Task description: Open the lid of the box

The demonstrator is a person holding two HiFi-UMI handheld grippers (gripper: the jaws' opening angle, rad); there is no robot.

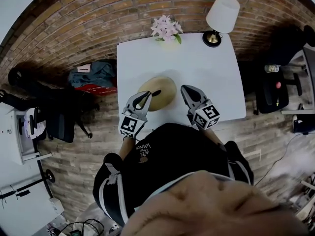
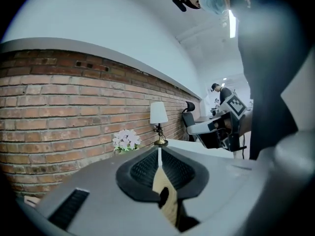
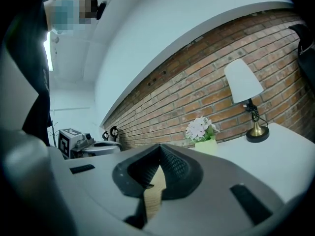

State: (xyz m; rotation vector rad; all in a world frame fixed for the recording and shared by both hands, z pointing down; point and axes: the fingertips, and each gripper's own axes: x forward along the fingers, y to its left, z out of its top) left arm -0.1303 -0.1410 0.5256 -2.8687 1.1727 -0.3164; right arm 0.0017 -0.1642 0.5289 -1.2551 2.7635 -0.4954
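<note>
A round tan box [image 1: 162, 93] with its lid on sits on the white table [image 1: 197, 68], near the front edge. In the head view my left gripper [image 1: 146, 94] is shut, its tip over the box's left side; whether it touches I cannot tell. My right gripper [image 1: 184, 88] is shut just right of the box, apart from it. In the left gripper view the left gripper [image 2: 159, 151] has its jaws closed together, and the tan box [image 2: 170, 206] shows below them. The right gripper [image 3: 160, 147] is shut too, with the box [image 3: 153, 196] seen under its tips.
A white-shaded lamp [image 1: 221, 16] and a pot of pink flowers [image 1: 166, 29] stand at the table's far edge by the brick wall. Office chairs stand left [image 1: 59, 117] and right [image 1: 275, 90] of the table. A pile of clothes [image 1: 96, 77] lies on the floor.
</note>
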